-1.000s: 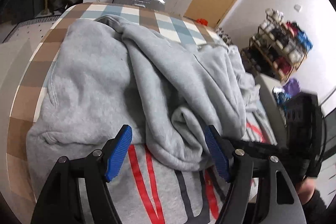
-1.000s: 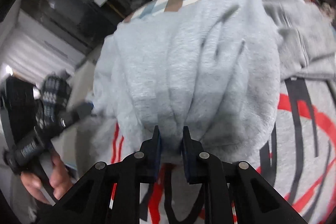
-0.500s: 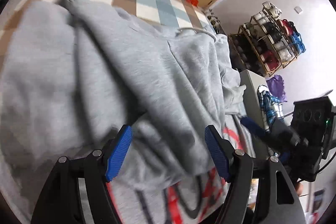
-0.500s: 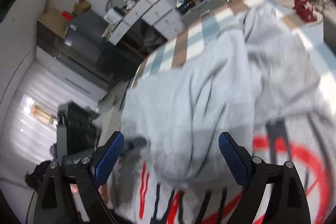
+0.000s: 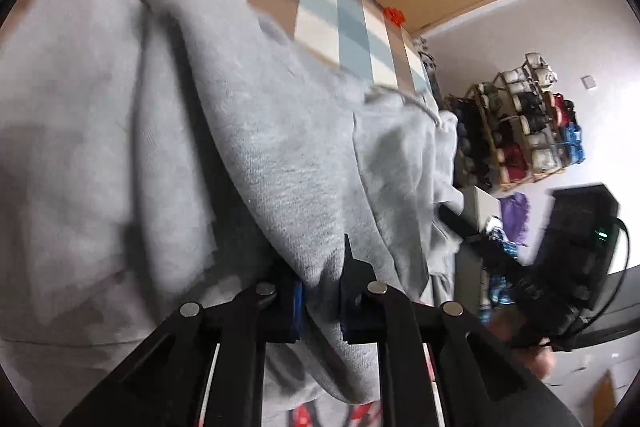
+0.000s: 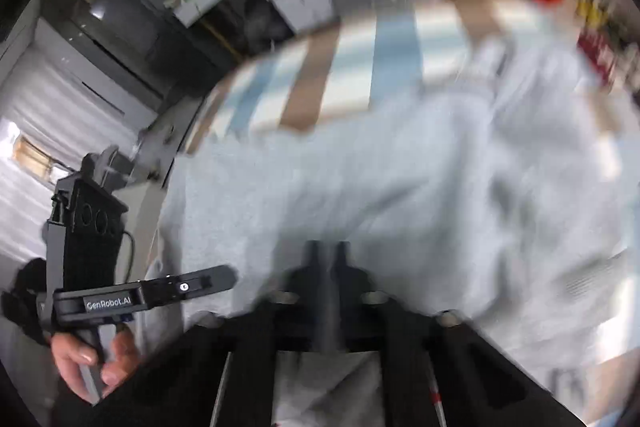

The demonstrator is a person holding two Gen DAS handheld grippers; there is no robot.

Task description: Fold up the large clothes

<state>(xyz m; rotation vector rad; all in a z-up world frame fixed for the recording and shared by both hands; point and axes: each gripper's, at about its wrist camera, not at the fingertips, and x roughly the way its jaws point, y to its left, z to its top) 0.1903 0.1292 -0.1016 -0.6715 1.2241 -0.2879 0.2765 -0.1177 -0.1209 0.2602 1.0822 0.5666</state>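
The checked bed cover [image 5: 320, 11] is carrying the whole scene, and the large grey sweatshirt [image 5: 100, 147] is lying spread over most of it, with the cover showing only at the far end in both wrist views. A long thick fold [image 5: 272, 155] of the sweatshirt is running from the far left of the left wrist view down toward the near middle, so its long axis is pointing almost straight at the tool.

The left gripper [image 5: 320, 301] is closing on the near end of this fold; the grey cloth is sitting between the blue pads [image 5: 297, 307] and the jaws are pressing on it. The right gripper [image 6: 326, 259] is blurred, its jaws are standing together, and I cannot tell if cloth is between them.

I am judging that the left hand is the nearer one to the fold, so the coming move is depending on carrying this end along the fold's line, away over the body of the garment.
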